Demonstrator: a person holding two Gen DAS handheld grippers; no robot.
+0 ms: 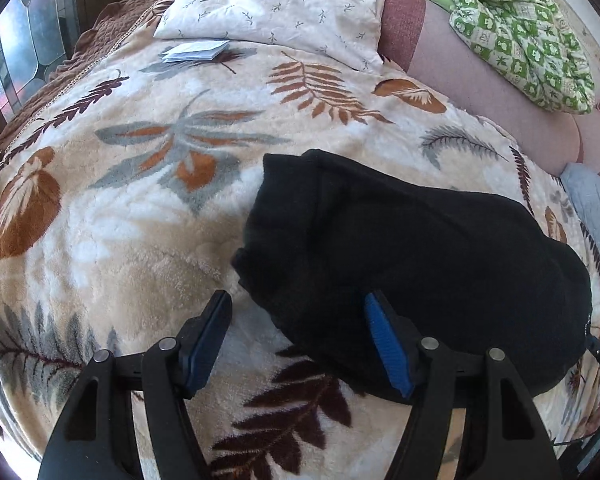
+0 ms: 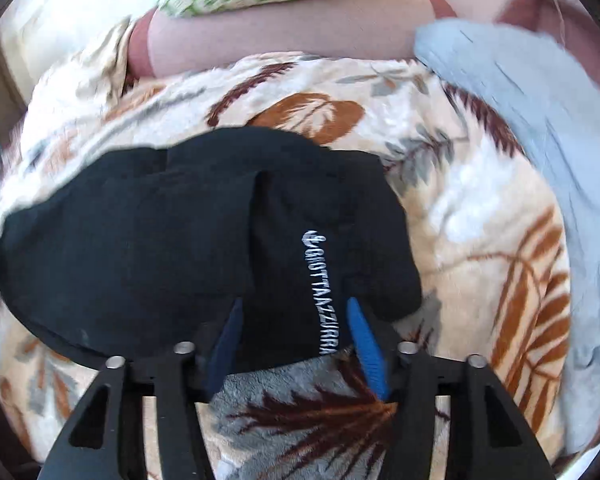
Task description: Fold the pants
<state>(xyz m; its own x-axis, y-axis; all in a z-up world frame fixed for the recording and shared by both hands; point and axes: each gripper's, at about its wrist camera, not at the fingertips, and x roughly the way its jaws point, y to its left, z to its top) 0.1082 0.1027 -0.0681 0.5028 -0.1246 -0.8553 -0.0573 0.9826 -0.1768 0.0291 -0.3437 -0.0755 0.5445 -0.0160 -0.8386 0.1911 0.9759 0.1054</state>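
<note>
Two tools work over black pants [image 1: 412, 248] that lie already folded into a compact bundle on the leaf-print blanket [image 1: 140, 220] of a bed. The left tool [image 1: 298, 304] is spread, its right pad over the bundle's near edge, the left pad over bare blanket, gripping nothing. The right tool [image 2: 294, 308] stands half spread astride the bundle's near edge by the white lettering [image 2: 318, 292]; whether its pads press the cloth I cannot tell. To finish well, I would catch every layer at both near corners, lift evenly and lay the edges flush, then smooth.
</note>
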